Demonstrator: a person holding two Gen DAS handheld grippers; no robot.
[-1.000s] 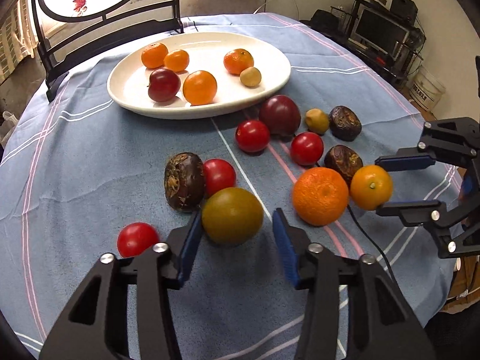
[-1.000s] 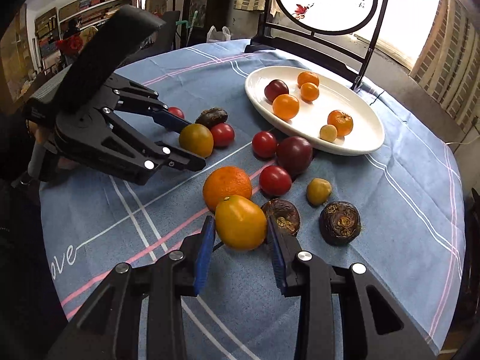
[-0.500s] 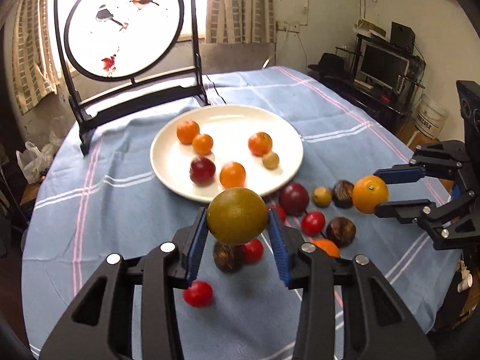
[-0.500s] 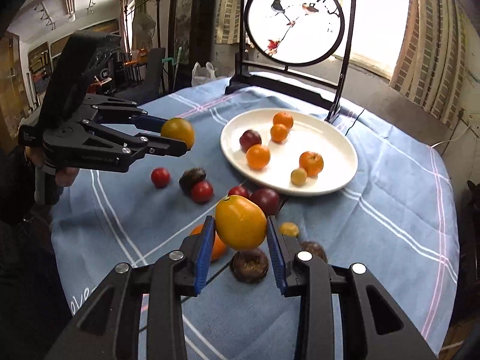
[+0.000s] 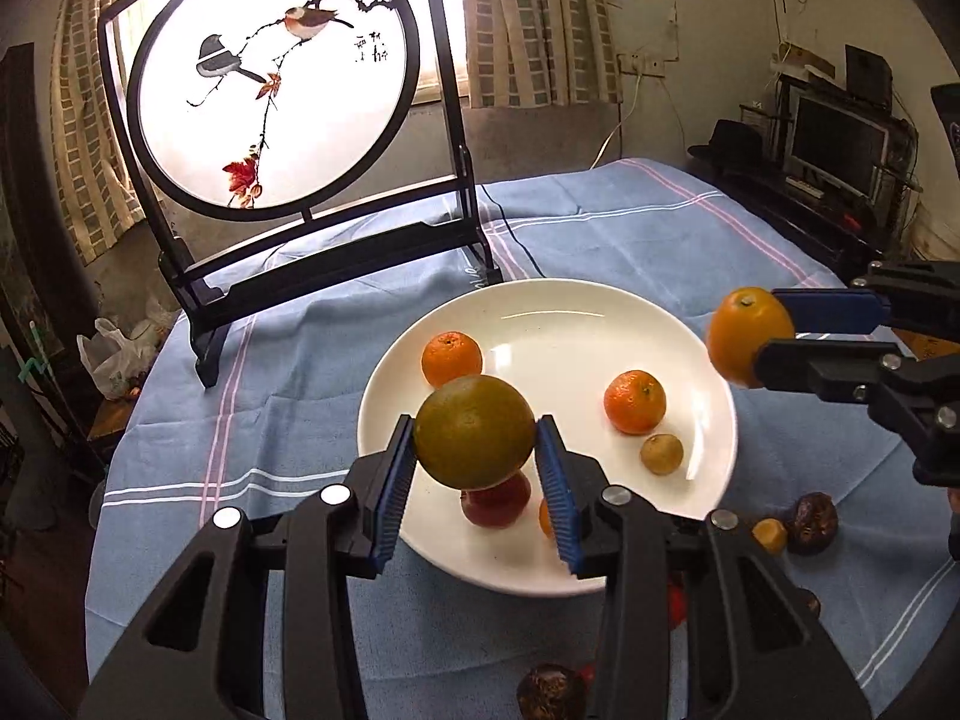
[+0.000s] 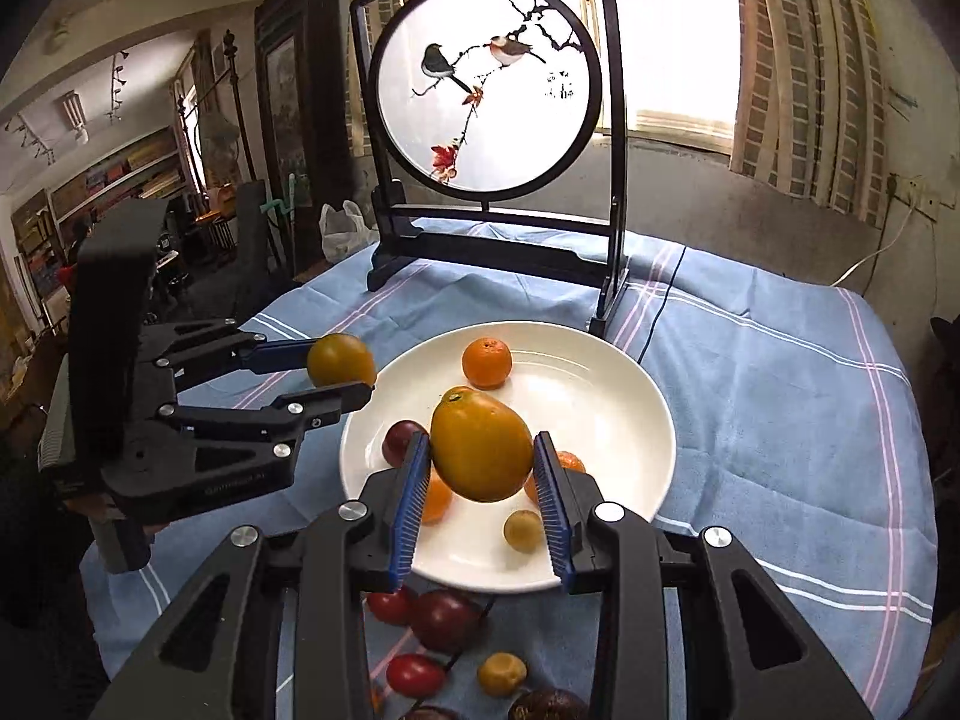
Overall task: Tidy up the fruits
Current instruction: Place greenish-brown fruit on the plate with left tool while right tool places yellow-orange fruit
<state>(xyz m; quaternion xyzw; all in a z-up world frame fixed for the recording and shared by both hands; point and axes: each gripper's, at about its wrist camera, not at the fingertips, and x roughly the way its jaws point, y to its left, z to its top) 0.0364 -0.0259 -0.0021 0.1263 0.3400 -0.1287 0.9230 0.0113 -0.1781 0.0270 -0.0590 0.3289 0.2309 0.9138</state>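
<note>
Left gripper (image 5: 474,468) jaws clamp a greenish orange (image 5: 474,432), right gripper (image 6: 483,489) jaws a yellow-orange fruit (image 6: 480,450), above the plate (image 6: 600,396).

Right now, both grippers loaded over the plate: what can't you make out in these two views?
- Left wrist: small orange fruit on the white plate, mostly hidden by the left gripper finger.
- Left wrist: dark fruit, cut by bottom edge.
- Right wrist: tangerine, largely hidden behind the right gripper finger.
- How many fruits remain on the cloth: blocked by both grippers.
</note>
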